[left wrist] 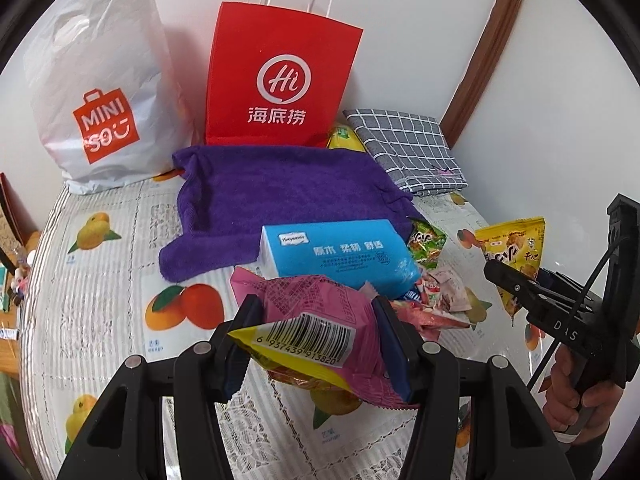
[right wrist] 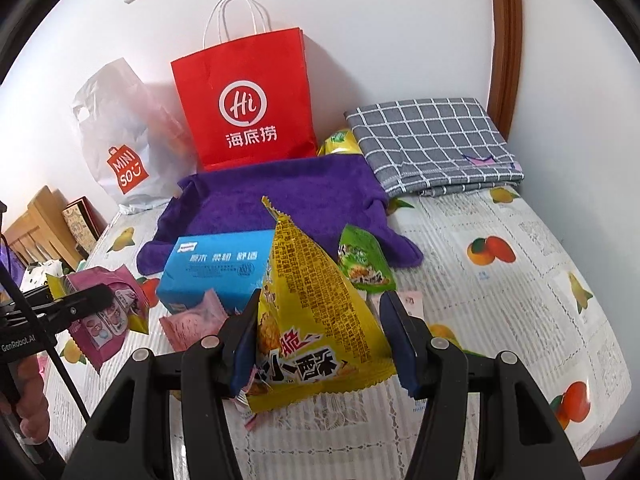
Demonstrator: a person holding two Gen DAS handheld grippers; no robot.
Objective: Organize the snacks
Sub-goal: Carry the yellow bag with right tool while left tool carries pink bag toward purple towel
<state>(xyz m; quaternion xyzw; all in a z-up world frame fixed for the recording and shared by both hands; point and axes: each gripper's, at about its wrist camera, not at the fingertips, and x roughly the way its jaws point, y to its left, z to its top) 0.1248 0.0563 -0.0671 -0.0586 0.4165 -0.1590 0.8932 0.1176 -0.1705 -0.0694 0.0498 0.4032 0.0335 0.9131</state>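
The sorting looks barely begun, judging by how much is still loose on the fruit-print tablecloth [left wrist: 100, 288]. The left gripper [left wrist: 316, 344] has its jaws closed on a pink snack packet [left wrist: 320, 304] with a yellow barcoded end, lifted clear of the cloth, and the right gripper [right wrist: 320, 340] is clamped the same way on a yellow triangular snack bag [right wrist: 316, 312], its point standing up ahead of the jaws. So two packets are in hand, but neither has reached a destination. Just beyond the left gripper's tips lies a blue tissue pack [left wrist: 336, 256], and to the right of it a small heap of sweets and wrappers [left wrist: 436, 296] with a green snack packet [left wrist: 426, 244] at its far edge. From the right gripper, a pink wrapped biscuit [right wrist: 196, 320] sits just left of the jaws and the green packet just ahead to the right. Further ahead of both grippers is a purple towel [left wrist: 280, 192], then a red paper bag [left wrist: 276, 80] upright against the wall, with a white Miniso plastic bag [left wrist: 100, 96] to its left and a folded grey checked cloth [left wrist: 404, 144] to its right; a yellow-green packet [left wrist: 344, 138] peeks out between the bag and the cloth. Which bag is meant to take the snacks cannot be told, nor whether either holds any already.
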